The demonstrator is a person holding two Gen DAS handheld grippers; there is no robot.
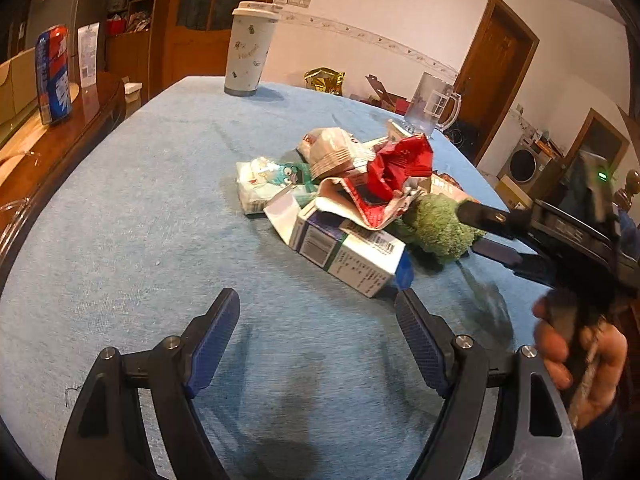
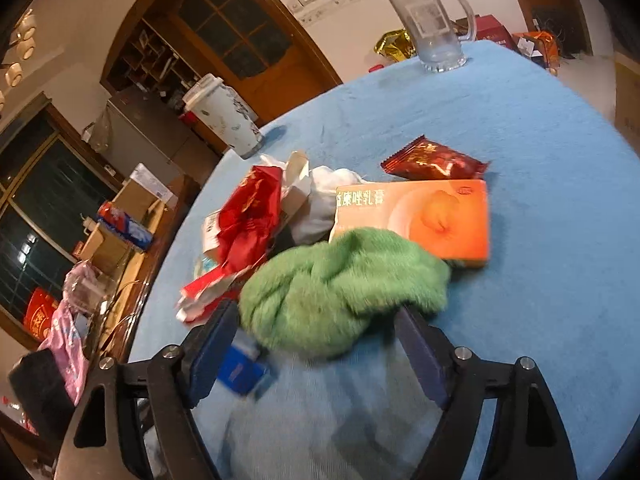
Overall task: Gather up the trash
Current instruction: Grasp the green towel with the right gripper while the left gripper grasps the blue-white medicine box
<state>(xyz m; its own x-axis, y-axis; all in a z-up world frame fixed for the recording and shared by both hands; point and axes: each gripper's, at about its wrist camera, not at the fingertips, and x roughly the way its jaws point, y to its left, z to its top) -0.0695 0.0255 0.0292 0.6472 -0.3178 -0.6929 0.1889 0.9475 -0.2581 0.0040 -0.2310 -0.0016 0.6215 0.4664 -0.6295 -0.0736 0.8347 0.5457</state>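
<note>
A: Trash, heaped mid-table, long axis running left to right ahead of both grippers.

B: Nearer?

A: Right gripper: jaws wide, straddling the green cloth, gripping nothing. Left gripper: wide too, empty, just short of the carton.

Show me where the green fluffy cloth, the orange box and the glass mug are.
green fluffy cloth (image 2: 344, 288): right wrist view, middle of its bunched pile.
orange box (image 2: 436, 220): right wrist view, centre of its printed top face.
glass mug (image 2: 430, 24): right wrist view, on its clear body, left of the handle.
</note>
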